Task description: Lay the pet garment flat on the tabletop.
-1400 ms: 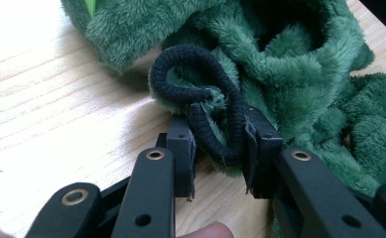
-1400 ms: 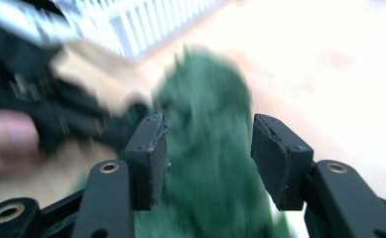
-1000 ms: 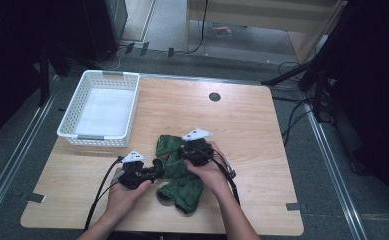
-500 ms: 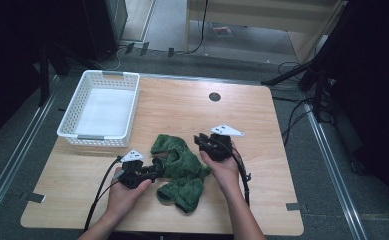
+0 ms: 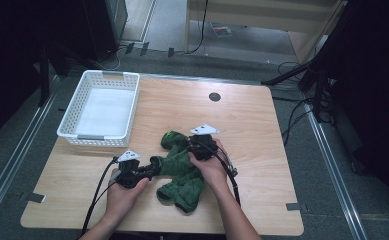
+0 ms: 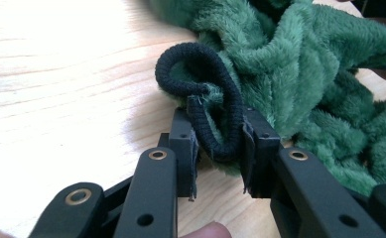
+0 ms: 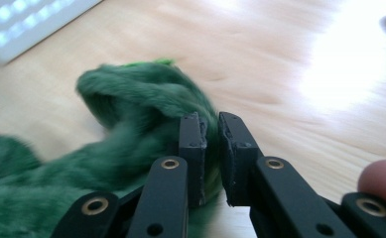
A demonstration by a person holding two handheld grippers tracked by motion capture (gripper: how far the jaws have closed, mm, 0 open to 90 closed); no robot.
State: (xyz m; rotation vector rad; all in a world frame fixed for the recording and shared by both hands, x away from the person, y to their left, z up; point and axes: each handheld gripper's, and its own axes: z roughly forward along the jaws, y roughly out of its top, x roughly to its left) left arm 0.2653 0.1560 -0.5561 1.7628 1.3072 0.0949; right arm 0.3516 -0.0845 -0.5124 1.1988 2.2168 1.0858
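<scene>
Overhead and gripper views of a green fleece garment lying crumpled on a wooden table, between two hand-held grippers. The left gripper lies at the garment's left edge; in the left gripper view its jaws are clamped on a black ribbed cuff, which loops up and away from the fingertips, with green pile bunched beyond it and to the right. The right gripper sits at the garment's upper right part. Its jaws have just been closing and now stand nearly together, pinching a fold of the green pile that lies just ahead and to the left of them. A white slatted basket stands well apart, beyond the left gripper. No brand, label or writing can be read on the garment, the basket or either gripper.
</scene>
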